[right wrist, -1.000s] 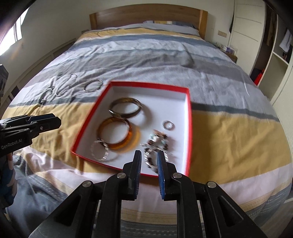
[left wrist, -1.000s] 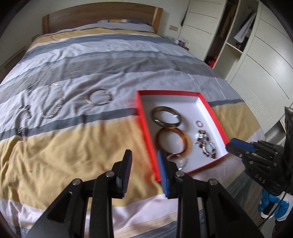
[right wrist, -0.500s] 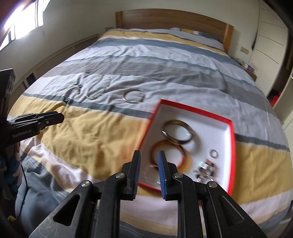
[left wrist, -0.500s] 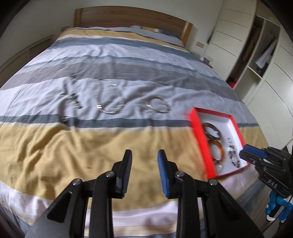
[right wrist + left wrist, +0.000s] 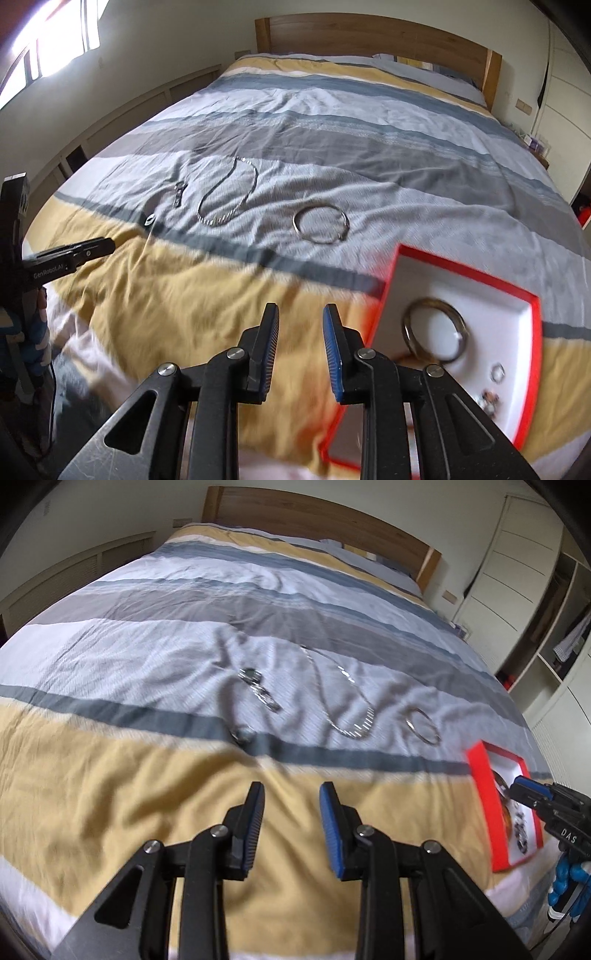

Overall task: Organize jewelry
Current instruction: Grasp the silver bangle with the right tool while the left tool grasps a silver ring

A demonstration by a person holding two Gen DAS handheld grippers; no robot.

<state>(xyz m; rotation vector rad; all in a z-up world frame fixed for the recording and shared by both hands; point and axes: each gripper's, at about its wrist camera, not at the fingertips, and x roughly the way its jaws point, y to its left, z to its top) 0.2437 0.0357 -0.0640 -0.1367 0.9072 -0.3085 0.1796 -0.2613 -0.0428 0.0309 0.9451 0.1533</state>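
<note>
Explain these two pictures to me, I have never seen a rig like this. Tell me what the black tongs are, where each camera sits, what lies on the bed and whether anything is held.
There is no robot here. A person holds a hand tool in each hand, each with two jaws and a wide-angle camera that looks along them. One picture is from the left gripper, the other from the right gripper. Both are open and hold nothing; the right jaws have just been opening. On the striped bedspread lie a chain necklace, a silver bangle and some smaller, blurred pieces. A red box with a white inside already holds a bangle and a ring.
</note>
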